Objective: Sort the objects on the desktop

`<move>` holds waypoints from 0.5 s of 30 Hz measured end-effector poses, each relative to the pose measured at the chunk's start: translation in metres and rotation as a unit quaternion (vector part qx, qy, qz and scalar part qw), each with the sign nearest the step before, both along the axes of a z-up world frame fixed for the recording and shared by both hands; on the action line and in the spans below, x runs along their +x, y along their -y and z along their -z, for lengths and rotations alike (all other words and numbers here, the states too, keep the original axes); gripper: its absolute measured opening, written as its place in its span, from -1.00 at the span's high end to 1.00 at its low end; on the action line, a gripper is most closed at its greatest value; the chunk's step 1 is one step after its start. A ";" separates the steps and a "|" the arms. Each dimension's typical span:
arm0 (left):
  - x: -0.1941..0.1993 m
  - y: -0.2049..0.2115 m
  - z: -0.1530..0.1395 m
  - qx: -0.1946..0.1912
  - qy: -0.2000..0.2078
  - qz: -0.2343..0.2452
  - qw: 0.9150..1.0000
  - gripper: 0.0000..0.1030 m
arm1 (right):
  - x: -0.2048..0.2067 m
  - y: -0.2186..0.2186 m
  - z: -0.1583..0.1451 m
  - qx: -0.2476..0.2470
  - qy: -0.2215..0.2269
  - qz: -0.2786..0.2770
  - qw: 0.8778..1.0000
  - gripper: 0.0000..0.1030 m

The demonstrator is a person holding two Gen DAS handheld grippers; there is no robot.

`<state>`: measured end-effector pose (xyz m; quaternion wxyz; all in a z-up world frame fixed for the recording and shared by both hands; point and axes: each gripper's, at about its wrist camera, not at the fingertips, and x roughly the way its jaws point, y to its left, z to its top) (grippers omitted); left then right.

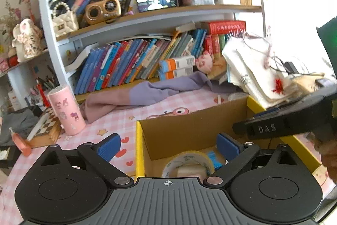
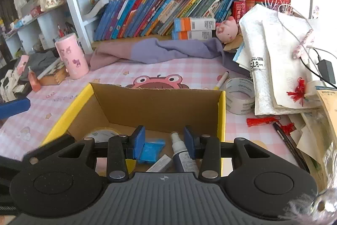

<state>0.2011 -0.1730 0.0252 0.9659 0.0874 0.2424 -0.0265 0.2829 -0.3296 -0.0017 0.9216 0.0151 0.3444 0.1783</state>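
Both grippers hang over the cardboard box [image 2: 155, 107], nothing held — the left gripper [image 1: 168, 146] has jaws spread wide, the right gripper [image 2: 164, 141] narrowly parted. The nearest loose item, the white tape roll [image 2: 240, 96], sits flat on the bench just right of the box — closest to the right gripper.

Cardboard box [image 2: 155, 107] on desk, tape roll [image 2: 101, 134] and spray bottle [image 2: 181, 155] inside, second tape roll [image 2: 240, 96] right of it

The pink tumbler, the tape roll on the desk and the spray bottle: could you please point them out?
Pink tumbler [image 2: 72, 56], right wrist view, its side.
Tape roll [image 2: 242, 102], right wrist view, outer band.
Spray bottle [image 2: 183, 158], right wrist view, dark body.
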 end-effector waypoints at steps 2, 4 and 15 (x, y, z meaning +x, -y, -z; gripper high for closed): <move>-0.008 -0.004 -0.004 -0.005 0.008 -0.004 1.000 -0.93 | -0.009 -0.002 -0.003 0.002 0.008 0.004 1.000 0.26; -0.016 -0.010 -0.007 -0.012 0.013 -0.004 1.000 -0.93 | -0.019 -0.004 -0.007 0.006 0.017 0.010 1.000 0.26; -0.066 -0.063 -0.005 -0.051 -0.001 -0.040 0.998 -0.94 | -0.082 -0.029 -0.018 0.008 0.034 0.040 0.999 0.18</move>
